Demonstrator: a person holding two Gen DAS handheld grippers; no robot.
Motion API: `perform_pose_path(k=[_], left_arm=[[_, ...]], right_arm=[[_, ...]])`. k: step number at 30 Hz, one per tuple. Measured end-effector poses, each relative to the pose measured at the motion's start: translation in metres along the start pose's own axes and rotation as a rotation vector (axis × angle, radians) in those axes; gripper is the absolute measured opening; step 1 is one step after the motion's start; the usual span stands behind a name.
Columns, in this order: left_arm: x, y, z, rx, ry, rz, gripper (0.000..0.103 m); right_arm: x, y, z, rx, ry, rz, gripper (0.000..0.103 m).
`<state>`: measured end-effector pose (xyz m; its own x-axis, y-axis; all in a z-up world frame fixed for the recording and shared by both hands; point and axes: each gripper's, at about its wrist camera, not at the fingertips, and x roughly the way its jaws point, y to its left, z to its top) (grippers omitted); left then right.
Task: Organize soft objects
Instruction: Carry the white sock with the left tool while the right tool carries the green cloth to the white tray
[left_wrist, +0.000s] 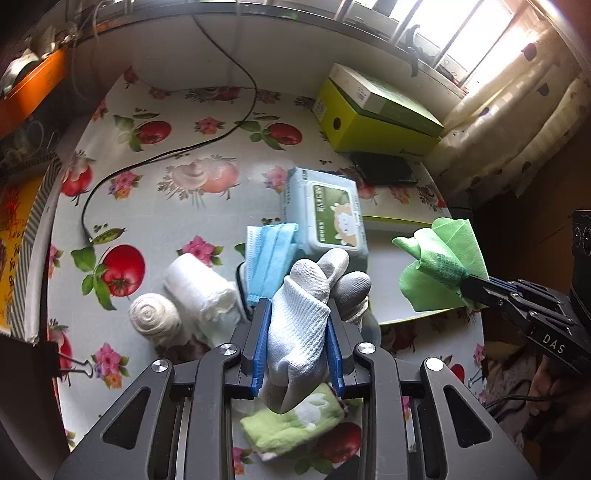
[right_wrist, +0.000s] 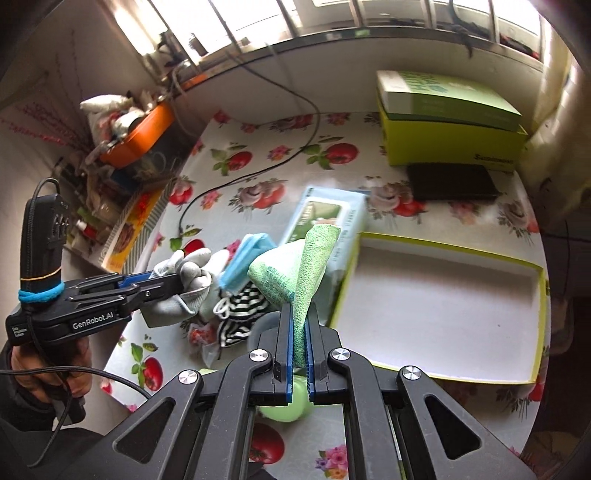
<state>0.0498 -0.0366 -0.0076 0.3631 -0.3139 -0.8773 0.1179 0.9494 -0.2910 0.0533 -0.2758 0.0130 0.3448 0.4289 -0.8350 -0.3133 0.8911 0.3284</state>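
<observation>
My left gripper (left_wrist: 297, 314) is shut on a white knit work glove (left_wrist: 301, 325) with grey fingertips, held up over the pile of soft things. In the right wrist view that left gripper (right_wrist: 173, 284) comes in from the left with the glove (right_wrist: 192, 275). My right gripper (right_wrist: 300, 314) is shut on a thin green cloth (right_wrist: 295, 266) that stands up between its pads. From the left wrist view the right gripper (left_wrist: 469, 286) and its green cloth (left_wrist: 443, 258) hang above an open white box (left_wrist: 384, 280) with a yellow-green rim (right_wrist: 443, 247).
On the flowered tablecloth lie a wet-wipes pack (left_wrist: 328, 214), blue face masks (left_wrist: 269, 258), two white fabric rolls (left_wrist: 199, 288), a green towel (left_wrist: 291, 421), a striped sock (right_wrist: 240, 310) and a green ball (right_wrist: 284, 406). A yellow-green carton (left_wrist: 369, 122), a black case (left_wrist: 384, 168) and a cable (left_wrist: 166, 155) sit farther back.
</observation>
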Motion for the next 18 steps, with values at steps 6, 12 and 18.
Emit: perform_pose_path(k=[6,12,18], left_arm=[[0.022,-0.038,0.018,0.08,0.031,-0.044,0.028],[0.046,-0.07,0.035,0.139,0.065,-0.066,0.028],[0.078,-0.093,0.051,0.177,0.105,-0.072,0.028]], right_arm=[[-0.001,-0.037,-0.004,0.075,-0.004,-0.037,0.005],[0.009,-0.065,-0.008,0.137,0.012,-0.053,0.005],[0.018,-0.082,-0.012,0.181,0.032,-0.059,0.005]])
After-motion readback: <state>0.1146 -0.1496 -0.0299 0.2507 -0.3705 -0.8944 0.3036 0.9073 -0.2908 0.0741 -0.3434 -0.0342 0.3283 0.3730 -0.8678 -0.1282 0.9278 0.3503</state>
